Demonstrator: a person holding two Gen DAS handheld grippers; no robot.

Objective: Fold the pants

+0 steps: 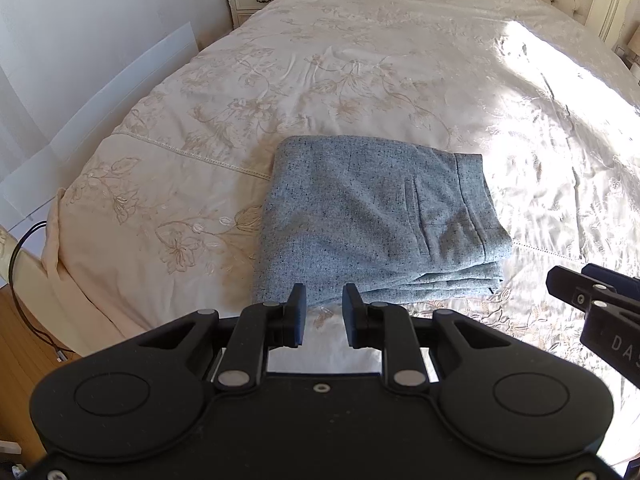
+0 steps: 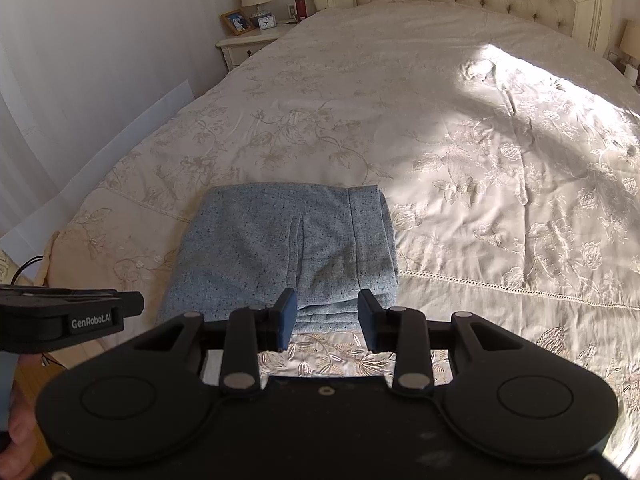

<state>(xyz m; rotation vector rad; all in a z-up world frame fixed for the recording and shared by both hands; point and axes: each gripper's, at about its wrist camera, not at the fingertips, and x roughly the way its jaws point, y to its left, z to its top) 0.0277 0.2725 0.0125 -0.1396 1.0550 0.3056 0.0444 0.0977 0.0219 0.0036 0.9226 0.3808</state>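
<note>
Folded pants [image 1: 376,220] near bedspread [image 1: 360,60] edge; jaws apparently apart.

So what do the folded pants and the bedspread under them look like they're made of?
The pants look like a woven, wool-like tweed: matte grey-blue with dark flecks and soft, thick folds. The bedspread looks like satin or silky jacquard: cream with raised floral embroidery, and it shines strongly where sunlight hits. The exact fibres can't be told.
</note>
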